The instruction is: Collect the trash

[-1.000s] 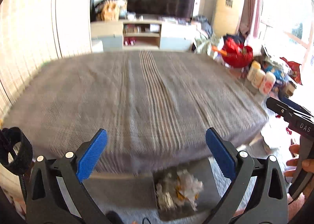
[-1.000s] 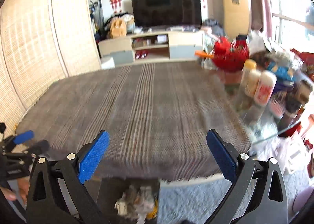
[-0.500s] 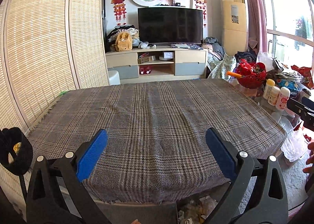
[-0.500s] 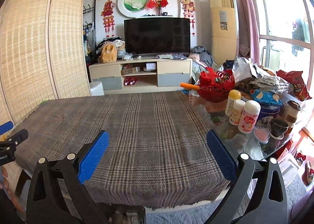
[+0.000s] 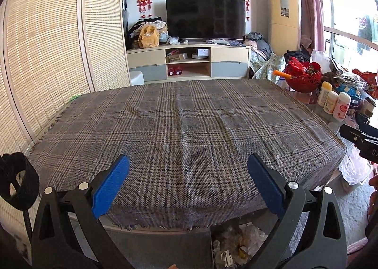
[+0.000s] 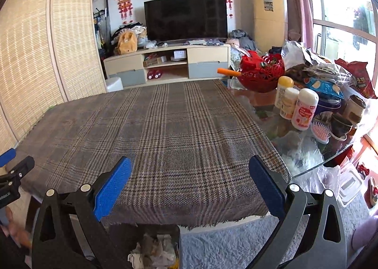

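Observation:
My left gripper [image 5: 189, 184] is open and empty, held above the near edge of the table with the grey plaid cloth [image 5: 184, 122]. My right gripper [image 6: 190, 185] is open and empty too, over the same near edge [image 6: 170, 132]. A dark trash bin [image 5: 236, 243] holding crumpled paper and wrappers stands on the floor below the table's front edge; it also shows in the right wrist view [image 6: 156, 247]. No loose trash shows on the cloth. The right gripper's tip shows at the right of the left wrist view [image 5: 361, 139], the left gripper's at the left of the right wrist view [image 6: 11, 172].
A red basket [image 6: 262, 73], several white bottles [image 6: 304, 108], snack bags, cups and a pink hairbrush [image 6: 320, 131] crowd the glass table end at right. A TV stand [image 5: 189, 61] and TV stand behind. A bamboo screen [image 5: 47, 44] runs along the left. Grey carpet [image 6: 224, 243] covers the floor.
Both cameras have tilted up from the trash bin to a level view across the table. The bin has slid to the bottom edge of both views. Both grippers stay open.

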The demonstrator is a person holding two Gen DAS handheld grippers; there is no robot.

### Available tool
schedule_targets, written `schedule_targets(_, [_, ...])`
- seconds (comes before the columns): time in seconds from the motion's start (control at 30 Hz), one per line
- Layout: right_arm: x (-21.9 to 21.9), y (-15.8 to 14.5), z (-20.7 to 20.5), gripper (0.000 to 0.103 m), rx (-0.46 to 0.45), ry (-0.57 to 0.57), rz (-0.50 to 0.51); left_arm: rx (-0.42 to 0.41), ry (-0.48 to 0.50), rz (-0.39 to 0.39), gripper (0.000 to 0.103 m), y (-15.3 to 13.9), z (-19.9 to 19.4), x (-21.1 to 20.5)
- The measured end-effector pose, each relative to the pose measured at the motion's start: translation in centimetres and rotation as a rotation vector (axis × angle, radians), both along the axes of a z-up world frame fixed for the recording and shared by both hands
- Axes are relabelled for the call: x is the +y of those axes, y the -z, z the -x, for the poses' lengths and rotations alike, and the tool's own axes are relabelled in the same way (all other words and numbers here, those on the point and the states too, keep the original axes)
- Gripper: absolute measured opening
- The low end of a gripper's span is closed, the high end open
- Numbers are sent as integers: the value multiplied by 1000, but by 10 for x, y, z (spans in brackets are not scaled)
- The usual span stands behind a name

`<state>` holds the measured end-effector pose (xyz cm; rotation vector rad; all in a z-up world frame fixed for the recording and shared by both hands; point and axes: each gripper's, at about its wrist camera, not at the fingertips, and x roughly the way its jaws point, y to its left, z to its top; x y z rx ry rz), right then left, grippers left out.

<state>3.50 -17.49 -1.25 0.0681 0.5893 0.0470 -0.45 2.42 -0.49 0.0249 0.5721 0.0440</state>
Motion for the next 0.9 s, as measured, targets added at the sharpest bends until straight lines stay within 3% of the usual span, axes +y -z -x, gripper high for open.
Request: schedule_targets(0.9, [8,8,-3,100,61,-40,-8,37,-5,24,95,6,-4,2])
